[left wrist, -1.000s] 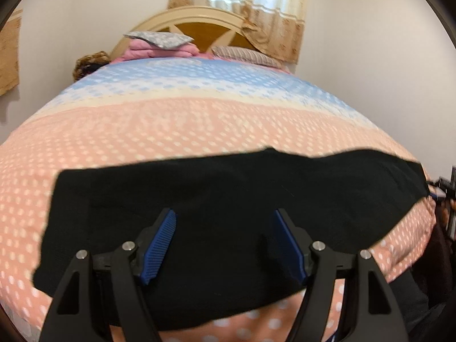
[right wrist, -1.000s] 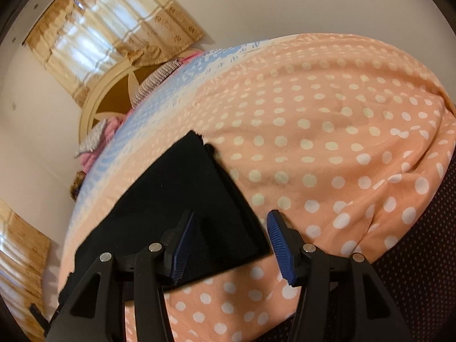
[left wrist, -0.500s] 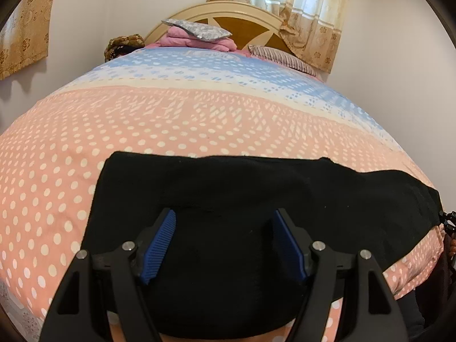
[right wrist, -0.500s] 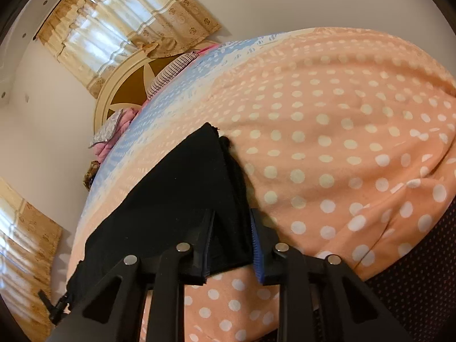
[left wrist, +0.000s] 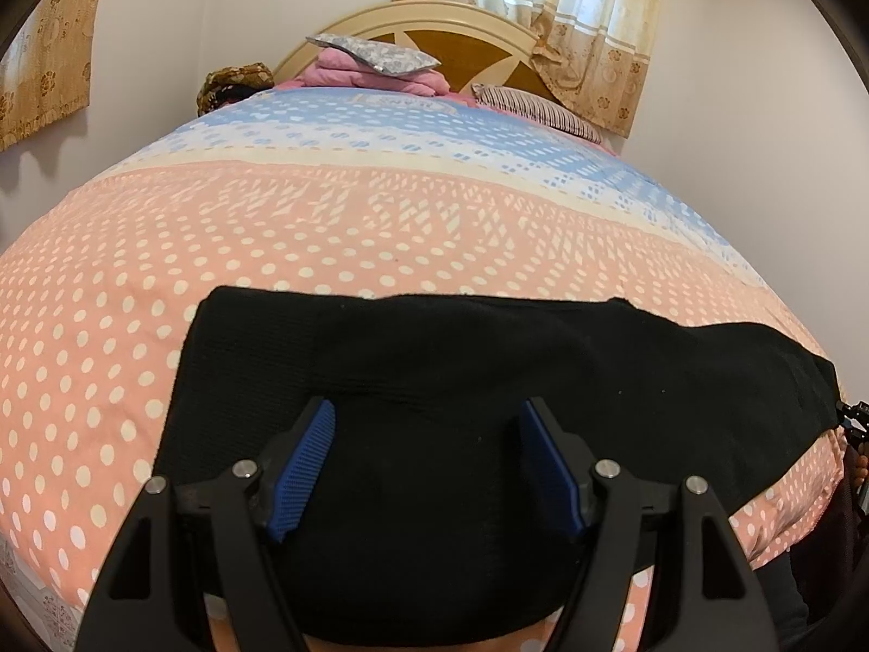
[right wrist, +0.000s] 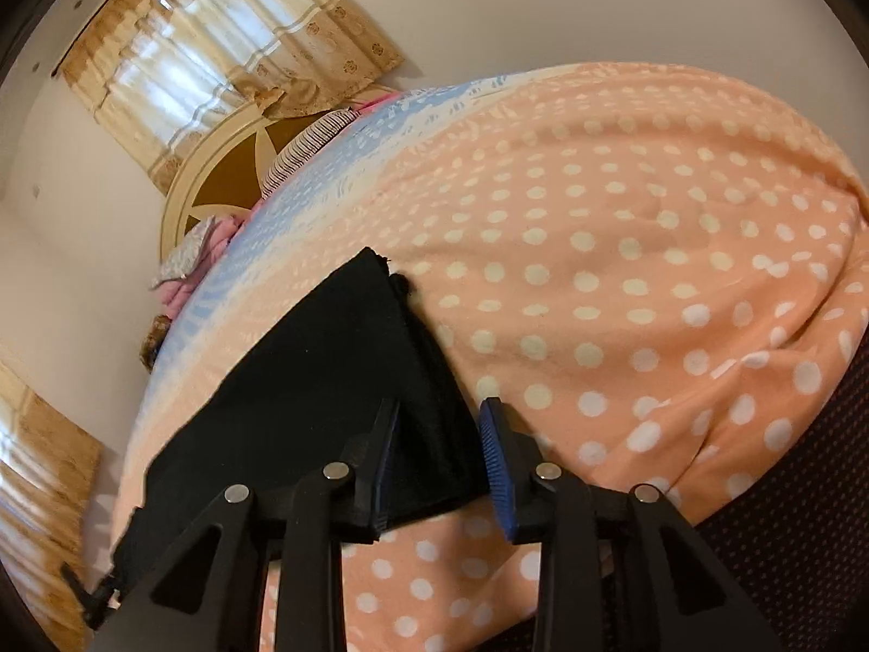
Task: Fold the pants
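Observation:
Black pants [left wrist: 489,358] lie flat across the near part of a bed with a pink dotted cover [left wrist: 326,228]. My left gripper [left wrist: 426,453] is open, low over the pants' left part, with cloth showing between the blue pads. In the right wrist view the pants' right end [right wrist: 326,358] lies on the cover. My right gripper [right wrist: 440,456] is partly open there, its jaws on either side of the pants' near corner. Its jaws stand apart and do not pinch the cloth.
A cream headboard [left wrist: 434,32] with pink bedding [left wrist: 353,73], a grey patterned cushion [left wrist: 375,54] and a striped pillow [left wrist: 537,108] stands at the far end. Curtains [left wrist: 543,5] hang behind. The bed's near edge drops off on the right [right wrist: 787,516].
The left gripper moved left along the pants, staying open. The right gripper closed on the pants' corner half a second ago and has now opened again.

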The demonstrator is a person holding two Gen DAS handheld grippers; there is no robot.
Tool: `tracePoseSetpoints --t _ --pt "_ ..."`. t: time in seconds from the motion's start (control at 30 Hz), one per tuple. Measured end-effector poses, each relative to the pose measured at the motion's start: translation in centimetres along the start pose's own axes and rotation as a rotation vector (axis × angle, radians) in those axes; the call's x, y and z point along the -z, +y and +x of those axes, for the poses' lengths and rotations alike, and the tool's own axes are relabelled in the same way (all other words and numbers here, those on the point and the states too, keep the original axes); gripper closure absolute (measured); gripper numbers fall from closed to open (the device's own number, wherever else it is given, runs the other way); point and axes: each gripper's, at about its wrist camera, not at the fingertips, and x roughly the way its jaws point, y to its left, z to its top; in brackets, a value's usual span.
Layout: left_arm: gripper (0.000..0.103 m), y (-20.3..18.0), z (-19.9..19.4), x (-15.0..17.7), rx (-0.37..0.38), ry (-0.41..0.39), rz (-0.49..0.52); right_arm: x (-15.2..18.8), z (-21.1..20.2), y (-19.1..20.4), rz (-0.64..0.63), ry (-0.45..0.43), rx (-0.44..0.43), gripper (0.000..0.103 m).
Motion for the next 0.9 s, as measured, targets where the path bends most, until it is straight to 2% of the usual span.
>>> tracePoseSetpoints --t 0.17,0.23,0.27,0.37,0.47,0.57,0.63,0.67,0.73,0.9 --pt "0.030 0.0 0.0 0.0 0.004 0.002 -0.004 -0.1 -0.3 -0.6 0.022 0.012 0.022 0.071" --pt "0.030 0.1 0.0 0.1 0.008 0.002 -0.008 -0.3 -0.8 -0.8 0.035 0.019 0.059 0.059" --pt "0.030 0.2 0.0 0.1 0.009 0.002 -0.008 -0.4 -1.1 -1.0 0.040 0.019 0.081 0.057" --pt "0.030 0.2 0.0 0.1 0.008 0.002 -0.007 -0.6 -1.0 -1.9 0.068 0.043 0.028 0.054" --pt "0.030 0.2 0.0 0.1 0.009 0.002 -0.008 -0.6 -0.9 -1.8 0.059 0.047 0.014 0.046" --pt "0.030 0.3 0.0 0.1 0.009 0.003 -0.006 -0.5 -0.6 -1.2 0.038 0.073 -0.031 0.046" --pt "0.030 0.3 0.0 0.1 0.010 0.004 -0.007 -0.1 -0.2 -0.6 0.039 0.116 -0.093 0.046" --pt "0.030 0.3 0.0 0.1 0.011 0.004 -0.008 0.0 0.0 -0.3 0.018 0.126 -0.087 0.046" --pt "0.030 0.3 0.0 0.2 0.013 0.004 -0.009 0.0 0.1 -0.1 0.009 0.125 -0.079 0.046" --pt "0.028 0.3 0.0 0.2 0.015 0.003 -0.013 -0.5 0.2 -1.5 0.071 0.086 -0.136 0.048"
